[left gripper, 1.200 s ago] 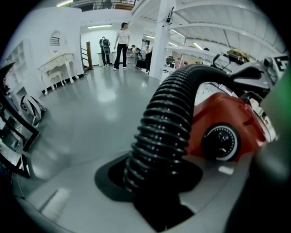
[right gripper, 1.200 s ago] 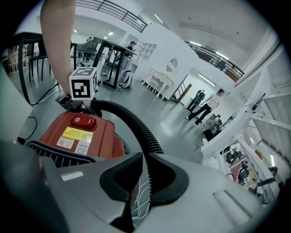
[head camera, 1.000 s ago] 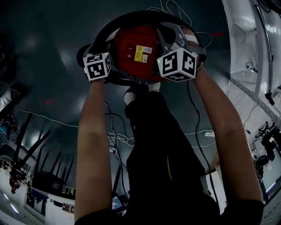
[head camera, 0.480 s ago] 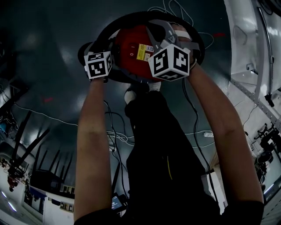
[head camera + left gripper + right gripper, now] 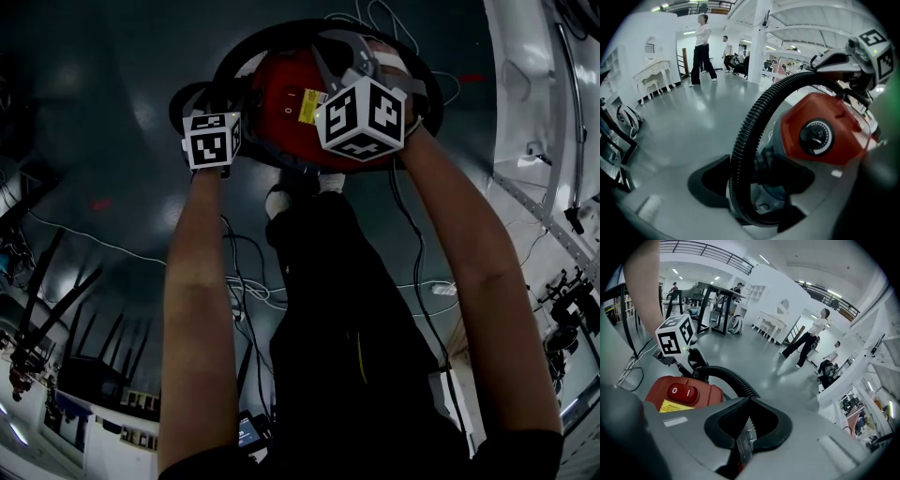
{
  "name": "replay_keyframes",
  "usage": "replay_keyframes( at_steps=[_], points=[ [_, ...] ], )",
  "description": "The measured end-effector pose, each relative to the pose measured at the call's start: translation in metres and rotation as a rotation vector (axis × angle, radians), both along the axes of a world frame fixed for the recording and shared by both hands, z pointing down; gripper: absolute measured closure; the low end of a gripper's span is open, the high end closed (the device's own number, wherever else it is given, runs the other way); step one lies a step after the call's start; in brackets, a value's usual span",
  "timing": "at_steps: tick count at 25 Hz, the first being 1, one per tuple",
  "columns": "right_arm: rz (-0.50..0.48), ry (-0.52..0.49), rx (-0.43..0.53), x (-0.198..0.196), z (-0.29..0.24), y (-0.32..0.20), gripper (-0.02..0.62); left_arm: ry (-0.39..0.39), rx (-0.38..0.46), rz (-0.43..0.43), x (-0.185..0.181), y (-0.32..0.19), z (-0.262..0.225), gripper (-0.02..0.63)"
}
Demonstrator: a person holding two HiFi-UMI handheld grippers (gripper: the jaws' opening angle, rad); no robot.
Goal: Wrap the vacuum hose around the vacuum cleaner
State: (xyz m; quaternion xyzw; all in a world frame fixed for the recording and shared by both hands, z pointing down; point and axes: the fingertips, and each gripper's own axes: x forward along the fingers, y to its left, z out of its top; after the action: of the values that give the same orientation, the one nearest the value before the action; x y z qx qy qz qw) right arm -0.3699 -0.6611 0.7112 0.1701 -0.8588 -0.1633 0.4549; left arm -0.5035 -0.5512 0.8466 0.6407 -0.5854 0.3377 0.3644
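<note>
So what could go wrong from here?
The left gripper has just been opening; the hose lies between its jaws unpressed, so the loop may spring off the vacuum. The right gripper is shut, not on the hose, so it can't catch it. Also, floor cables are a trip hazard.

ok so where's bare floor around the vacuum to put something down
Bare floor lies left of the vacuum cleaner, out to the dark stands. Crowded: loose cables beyond it and toward the white frame on the right, more by the person's legs, the hose around its body.

place: open lab hall | evidence: glossy grey floor [image 5: 684, 122]; mezzanine railing [image 5: 703, 250]; tall black workbench [image 5: 715, 290]; white console table [image 5: 652, 75]
</note>
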Motion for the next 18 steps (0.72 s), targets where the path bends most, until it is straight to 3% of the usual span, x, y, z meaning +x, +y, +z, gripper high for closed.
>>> replay_keyframes(
  at_steps=[4, 6, 13, 18],
  points=[
    [-0.002, 0.005, -0.006, -0.001, -0.002, 0.009, 0.589, 0.015, 0.032, -0.058, -0.005, -0.001, -0.017, 0.332],
    [0.011, 0.001, -0.015, -0.002, -0.003, 0.012, 0.591, 0.008, 0.047, -0.064, -0.009, 0.000, -0.028, 0.391],
    [0.069, -0.004, -0.045, 0.008, -0.013, 0.026, 0.598, 0.046, 0.112, 0.024, 0.021, -0.013, -0.072, 0.457],
    [0.091, -0.003, -0.057, 0.015, -0.027, 0.039, 0.598, 0.056, 0.156, 0.150, 0.056, -0.018, -0.108, 0.545]
  ],
)
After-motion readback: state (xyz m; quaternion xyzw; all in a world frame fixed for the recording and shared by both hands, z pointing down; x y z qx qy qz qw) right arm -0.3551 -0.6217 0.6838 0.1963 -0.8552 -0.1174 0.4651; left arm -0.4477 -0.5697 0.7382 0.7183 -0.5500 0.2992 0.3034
